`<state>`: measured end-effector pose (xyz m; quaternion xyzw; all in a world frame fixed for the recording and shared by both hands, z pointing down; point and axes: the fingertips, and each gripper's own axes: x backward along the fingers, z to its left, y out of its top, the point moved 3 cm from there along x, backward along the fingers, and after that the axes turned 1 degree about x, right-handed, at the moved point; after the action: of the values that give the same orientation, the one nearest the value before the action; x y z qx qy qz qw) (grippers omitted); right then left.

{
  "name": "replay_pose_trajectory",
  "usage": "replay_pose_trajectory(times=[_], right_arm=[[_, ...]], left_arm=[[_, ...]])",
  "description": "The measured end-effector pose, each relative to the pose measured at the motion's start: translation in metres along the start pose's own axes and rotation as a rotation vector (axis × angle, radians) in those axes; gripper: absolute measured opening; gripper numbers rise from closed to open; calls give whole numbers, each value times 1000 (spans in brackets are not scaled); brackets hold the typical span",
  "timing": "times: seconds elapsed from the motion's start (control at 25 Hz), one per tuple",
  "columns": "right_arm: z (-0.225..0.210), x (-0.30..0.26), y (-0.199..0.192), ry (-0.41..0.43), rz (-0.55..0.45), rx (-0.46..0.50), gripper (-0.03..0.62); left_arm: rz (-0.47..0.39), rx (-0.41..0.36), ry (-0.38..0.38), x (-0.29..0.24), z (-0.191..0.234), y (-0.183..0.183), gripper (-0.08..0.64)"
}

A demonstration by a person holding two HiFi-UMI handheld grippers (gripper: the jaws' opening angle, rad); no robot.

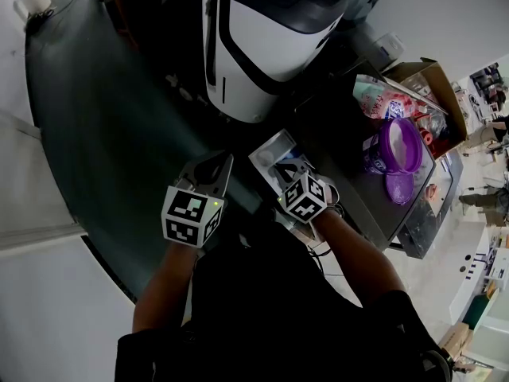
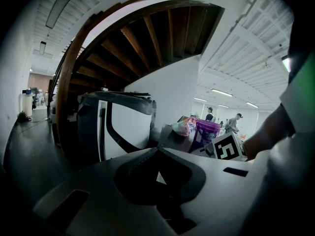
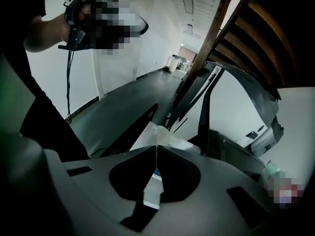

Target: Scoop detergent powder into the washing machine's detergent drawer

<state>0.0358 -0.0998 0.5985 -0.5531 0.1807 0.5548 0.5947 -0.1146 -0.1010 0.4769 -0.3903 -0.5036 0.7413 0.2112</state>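
The white washing machine (image 1: 262, 46) stands ahead, also in the left gripper view (image 2: 123, 127) and the right gripper view (image 3: 236, 112). Its white detergent drawer (image 1: 270, 151) is pulled out toward me. My right gripper (image 1: 293, 168) hovers over the drawer's near end. Its jaws are shut (image 3: 156, 149) on a thin white scoop handle (image 3: 151, 191), and the drawer (image 3: 177, 141) lies just beyond the tips. The scoop's bowl is hidden. My left gripper (image 1: 216, 164) hangs left of the drawer, shut (image 2: 157, 150) and empty. The open purple detergent tub (image 1: 394, 146) stands to the right.
The tub's purple lid (image 1: 398, 188) lies beside it on the dark table (image 1: 350, 173). A pink bag (image 1: 378, 95) and a cardboard box (image 1: 433, 86) sit behind. A wooden staircase (image 2: 147, 33) curves overhead. People (image 2: 210, 113) stand far off.
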Motion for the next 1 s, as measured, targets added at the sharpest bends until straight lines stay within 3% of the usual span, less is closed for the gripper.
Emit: replay_pose_trajectory(times=[0.6, 1.0], right_arm=[[-1, 6, 2, -43, -8, 7, 20], [-3, 12, 8, -111, -6, 69, 20]], left_arm=[[-3, -8, -6, 4, -4, -2, 6], [-11, -20, -8, 9, -6, 2, 6]])
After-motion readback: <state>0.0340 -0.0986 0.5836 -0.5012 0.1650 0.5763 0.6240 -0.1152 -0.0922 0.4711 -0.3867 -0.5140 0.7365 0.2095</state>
